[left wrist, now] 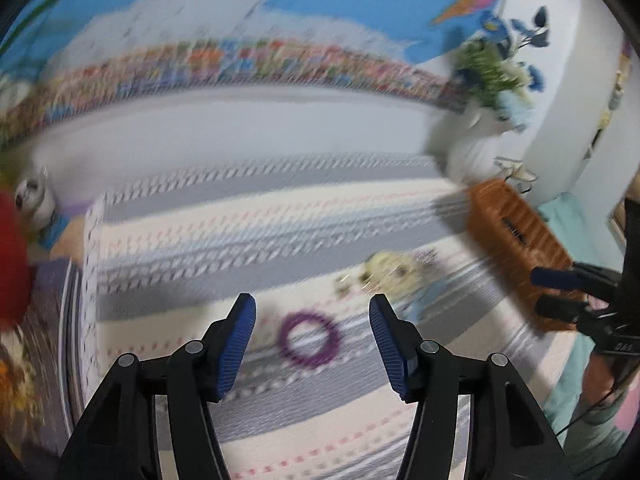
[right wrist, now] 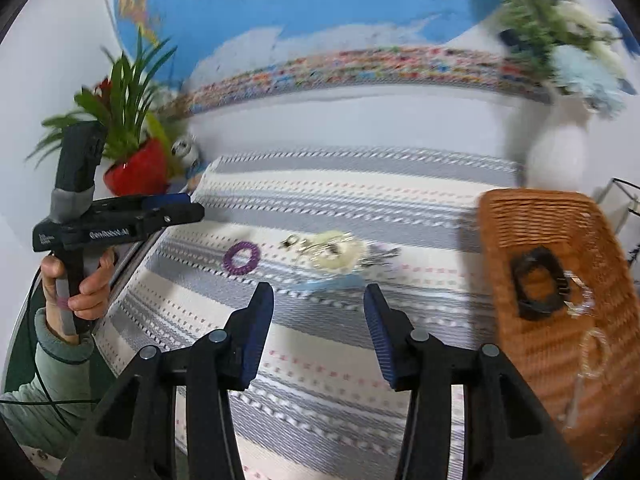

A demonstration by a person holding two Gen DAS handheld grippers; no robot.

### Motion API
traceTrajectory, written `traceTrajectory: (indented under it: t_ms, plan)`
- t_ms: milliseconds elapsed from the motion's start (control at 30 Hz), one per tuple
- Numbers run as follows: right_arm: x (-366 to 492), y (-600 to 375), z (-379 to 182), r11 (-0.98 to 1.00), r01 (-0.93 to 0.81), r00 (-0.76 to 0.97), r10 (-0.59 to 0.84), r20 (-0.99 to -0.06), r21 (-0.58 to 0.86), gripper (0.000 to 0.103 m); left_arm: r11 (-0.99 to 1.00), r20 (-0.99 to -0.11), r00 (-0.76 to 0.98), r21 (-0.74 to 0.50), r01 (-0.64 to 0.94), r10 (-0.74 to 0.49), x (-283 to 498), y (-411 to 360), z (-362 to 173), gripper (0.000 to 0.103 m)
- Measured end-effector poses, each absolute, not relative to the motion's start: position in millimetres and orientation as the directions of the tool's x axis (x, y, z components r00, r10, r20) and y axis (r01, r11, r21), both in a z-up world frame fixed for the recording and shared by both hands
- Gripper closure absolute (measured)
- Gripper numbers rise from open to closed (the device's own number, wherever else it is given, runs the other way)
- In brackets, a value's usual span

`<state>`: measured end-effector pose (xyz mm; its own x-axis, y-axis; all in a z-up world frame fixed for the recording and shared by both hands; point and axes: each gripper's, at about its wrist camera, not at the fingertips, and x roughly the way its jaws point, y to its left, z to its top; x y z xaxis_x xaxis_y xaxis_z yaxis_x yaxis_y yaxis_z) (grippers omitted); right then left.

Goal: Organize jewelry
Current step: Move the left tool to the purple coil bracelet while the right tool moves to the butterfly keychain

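A purple coil ring [left wrist: 309,339] lies on the striped cloth [left wrist: 240,240], seen between the fingers of my left gripper [left wrist: 312,316], which is open and holds nothing. Beyond it sits a blurred pile of pale yellow and silver jewelry [left wrist: 394,272]. In the right wrist view my right gripper [right wrist: 319,304] is open and empty above the cloth [right wrist: 320,360]. The purple ring [right wrist: 241,257] and the jewelry pile [right wrist: 332,254] lie ahead of it. The orange wicker basket [right wrist: 532,216] at the right holds a black clip [right wrist: 536,284] and a clear bracelet [right wrist: 595,354].
A red pot with a green plant [right wrist: 136,168] stands at the cloth's far left corner. A white vase of flowers [right wrist: 560,152] is at the back right. A world map covers the wall. A person's hand [right wrist: 92,284] holds the left gripper [right wrist: 168,210] at the left.
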<state>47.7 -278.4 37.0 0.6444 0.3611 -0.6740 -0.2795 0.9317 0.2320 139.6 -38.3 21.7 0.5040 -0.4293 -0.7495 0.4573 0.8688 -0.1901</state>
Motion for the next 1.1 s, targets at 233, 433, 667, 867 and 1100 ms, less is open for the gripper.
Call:
traceTrajectory:
  t_ms: [233,433,667,867,1100]
  plan:
    - [75.2,-264.5,19.2,0.937,-0.235,0.584,0.348,-0.733,0.258,0.053,0.868,-0.814,0.418,-0.194,0.457,-0.403,156.2,-39.9,-26.1,0.043]
    - [101.7,-286.2,-2.7,0.938,-0.122,0.526,0.338,-0.781,0.324,0.053,0.887,-0.843,0.394,-0.187,0.422,-0.365,170.1,-41.4,-53.6,0.046]
    - [117.9,-303.7,-16.2,0.935,-0.052,0.505,0.328,-0.798,0.351,0.053,0.891,-0.827,0.426,-0.181,0.417,-0.368,170.5,-41.1,-56.2,0.052]
    - [128.2,-318.6,-15.0,0.941,0.032,0.545,0.266,-0.795,0.337,0.053,0.901,-0.820,0.452,-0.165,0.402,-0.352,169.3,-40.9,-54.0,0.057]
    - [145.9,-323.5,-29.7,0.933,0.094,0.535,0.247,-0.808,0.347,0.053,0.899,-0.809,0.452,-0.204,0.387,-0.377,170.2,-27.5,-53.0,0.057]
